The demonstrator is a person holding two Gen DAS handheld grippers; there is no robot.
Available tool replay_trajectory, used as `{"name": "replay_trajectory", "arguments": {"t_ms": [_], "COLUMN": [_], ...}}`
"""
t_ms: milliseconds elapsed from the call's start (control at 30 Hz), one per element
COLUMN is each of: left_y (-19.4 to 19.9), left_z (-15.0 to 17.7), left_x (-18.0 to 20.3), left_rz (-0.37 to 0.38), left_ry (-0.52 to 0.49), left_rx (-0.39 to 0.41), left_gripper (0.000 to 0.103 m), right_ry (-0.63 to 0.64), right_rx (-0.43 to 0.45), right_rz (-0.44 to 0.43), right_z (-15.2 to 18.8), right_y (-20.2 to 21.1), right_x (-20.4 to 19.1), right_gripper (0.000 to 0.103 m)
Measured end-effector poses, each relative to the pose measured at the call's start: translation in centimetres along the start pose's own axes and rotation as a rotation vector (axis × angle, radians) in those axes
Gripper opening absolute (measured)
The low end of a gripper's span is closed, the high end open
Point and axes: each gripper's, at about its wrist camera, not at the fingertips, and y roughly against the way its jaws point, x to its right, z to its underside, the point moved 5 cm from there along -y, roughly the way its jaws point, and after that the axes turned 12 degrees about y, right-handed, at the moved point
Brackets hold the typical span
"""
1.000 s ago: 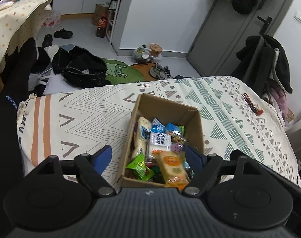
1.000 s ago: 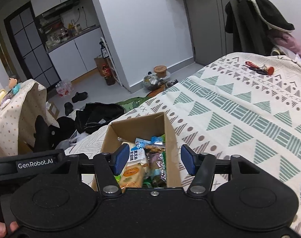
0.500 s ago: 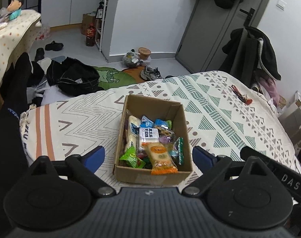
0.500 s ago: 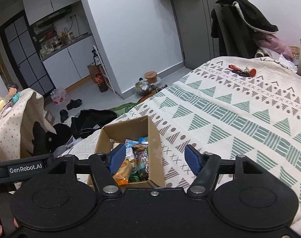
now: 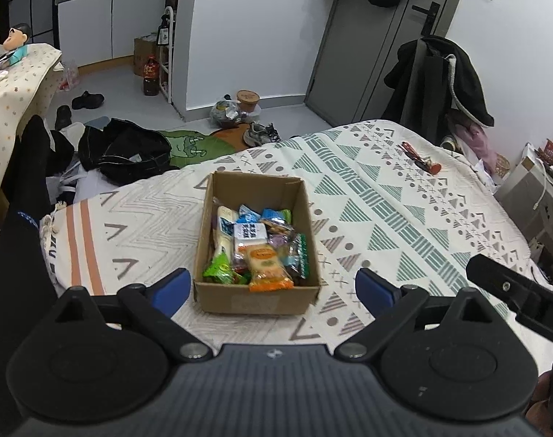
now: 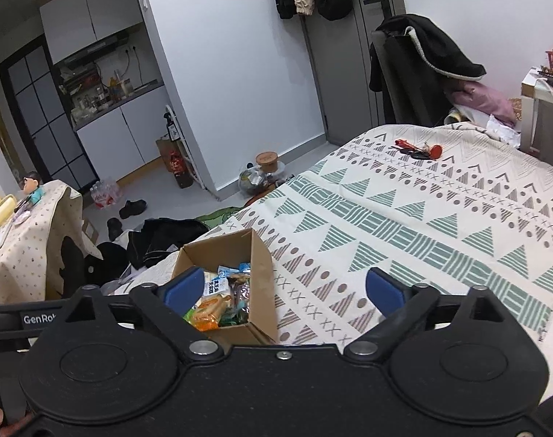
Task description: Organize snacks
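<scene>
Left hand-held gripper (image 5: 271,289): spread wide, nothing held, hovering above and short of the cardboard box (image 5: 256,300), blue pads (image 5: 171,287) to either side of its near wall. Right hand-held gripper (image 6: 283,293): likewise wide open and empty, off to the box's right over the patterned bedspread (image 6: 404,225).

Box resting on the bed, open at the top, packed with snack packets (image 5: 258,245): an orange-labelled pack (image 5: 267,267) uppermost at the near end, a green one (image 5: 216,267) at the near left, a white-and-blue one (image 5: 250,233) mid-box.

Probably light, soft, crinkly film wrappers, slippery and easily crushed if contents are brittle. Best taken across the narrow width or by a sealed end seam, gentle squeeze only. Box itself thin, stiff card; likely to slide on the soft cover if nudged.
</scene>
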Motion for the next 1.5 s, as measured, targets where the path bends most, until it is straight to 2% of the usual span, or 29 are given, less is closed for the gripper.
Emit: {"name": "replay_trajectory", "arguments": {"t_ms": [133,367,767,1200,1500], "left_y": [1.1,2.7,4.8,5.7,5.6], "left_z": [0.6,1.5,3.4,5.2,5.6], "left_x": [0.8,1.0,0.7,0.5,0.6], "left_rz": [-0.003,-0.001,-0.002,0.0,0.003], "left_ry": [-0.039,-0.064,-0.12,-0.132,-0.134], "left_rx": [0.007,0.027,0.042,0.041,0.037], "left_gripper": [0.097,0.102,0.102,0.102,0.102], "right_ry": [0.002,0.02,0.029,0.038,0.034], "right_rx": [0.005,0.009,0.001,-0.016,-0.018], "right_rz": [0.011,0.015,0.034,0.049,0.061], "right_z": [0.2,0.7,2.6,4.6,4.9], "right_y": [1.5,3.4,5.8,6.9,7.1], "right_x": [0.5,0.7,0.8,1.2,1.7], "right_gripper": [0.103,0.103,0.103,0.103,0.103]}}
